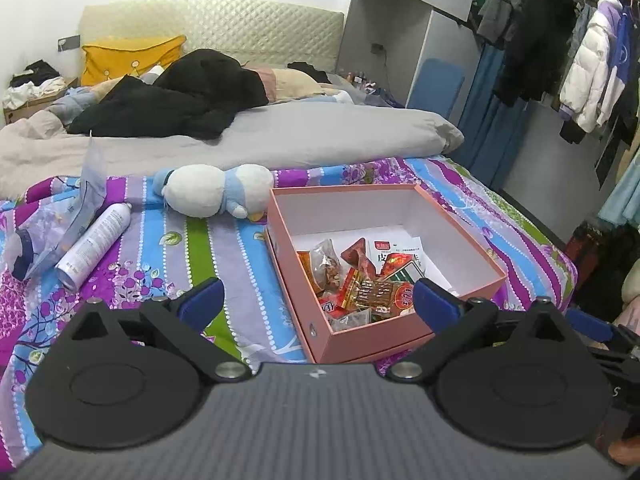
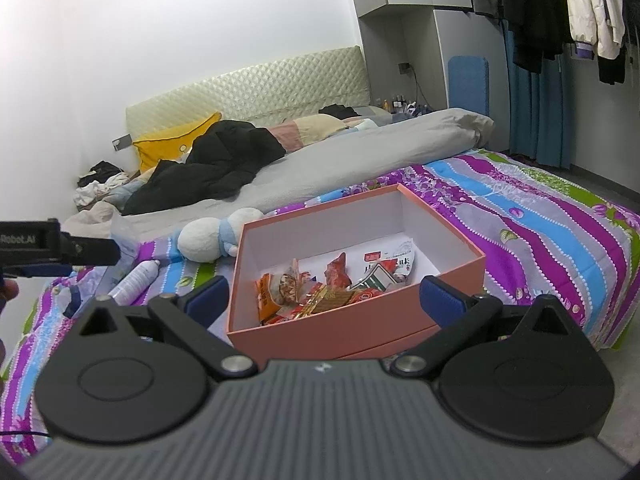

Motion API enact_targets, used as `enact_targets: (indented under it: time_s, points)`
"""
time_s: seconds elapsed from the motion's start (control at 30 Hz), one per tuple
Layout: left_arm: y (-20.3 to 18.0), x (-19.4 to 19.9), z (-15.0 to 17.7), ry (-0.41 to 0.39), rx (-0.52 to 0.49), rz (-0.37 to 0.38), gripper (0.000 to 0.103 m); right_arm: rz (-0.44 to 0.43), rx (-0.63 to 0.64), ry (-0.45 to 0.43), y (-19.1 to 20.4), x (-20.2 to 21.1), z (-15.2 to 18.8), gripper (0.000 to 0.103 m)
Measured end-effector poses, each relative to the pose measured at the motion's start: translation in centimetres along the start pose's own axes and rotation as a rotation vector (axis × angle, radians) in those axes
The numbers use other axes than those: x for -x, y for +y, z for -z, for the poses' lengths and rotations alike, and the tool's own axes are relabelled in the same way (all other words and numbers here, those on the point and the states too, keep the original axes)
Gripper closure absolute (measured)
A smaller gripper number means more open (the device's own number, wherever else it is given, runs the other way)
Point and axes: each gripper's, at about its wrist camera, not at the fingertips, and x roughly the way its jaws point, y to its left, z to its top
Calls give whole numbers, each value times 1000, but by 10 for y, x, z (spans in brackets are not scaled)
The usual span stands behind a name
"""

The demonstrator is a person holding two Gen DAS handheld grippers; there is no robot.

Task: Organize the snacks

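Observation:
A pink open box (image 1: 362, 346) with white inside walls sits on the striped bedspread; it also shows in the right wrist view (image 2: 320, 338). Several snack packets (image 1: 362, 286) lie in its near half, red, orange and clear wrappers (image 2: 320, 294). My left gripper (image 1: 318, 300) is open and empty, its blue-padded fingers (image 1: 204, 300) straddling the box's near left corner from above. My right gripper (image 2: 326, 294) is open and empty, hovering at the box's near wall. The left gripper's body (image 2: 56, 248) shows at the left edge of the right wrist view.
A white and blue plush toy (image 1: 214, 192) lies behind the box's left corner. A white spray can (image 1: 94, 246) and a clear plastic bag (image 1: 60, 224) lie left of it. A grey duvet (image 1: 280, 136) with black clothes (image 1: 172, 100) lies behind. Clothes hang at the right (image 1: 592, 64).

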Motion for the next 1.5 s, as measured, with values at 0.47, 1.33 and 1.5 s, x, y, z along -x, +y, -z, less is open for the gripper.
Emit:
enact_targets:
  time_s: [0.47,1.33,1.5]
  points:
    - [-2,4,3,-10,-19,0,1,4,-3,1,2,0,0,0]
    - [-1,7,4,-10,-18,-12,1,5,-5,-2,3,1,1,0]
    - [-1,6,4,-9,-20,-11,1,5,-7,-5,4,1,0,0]
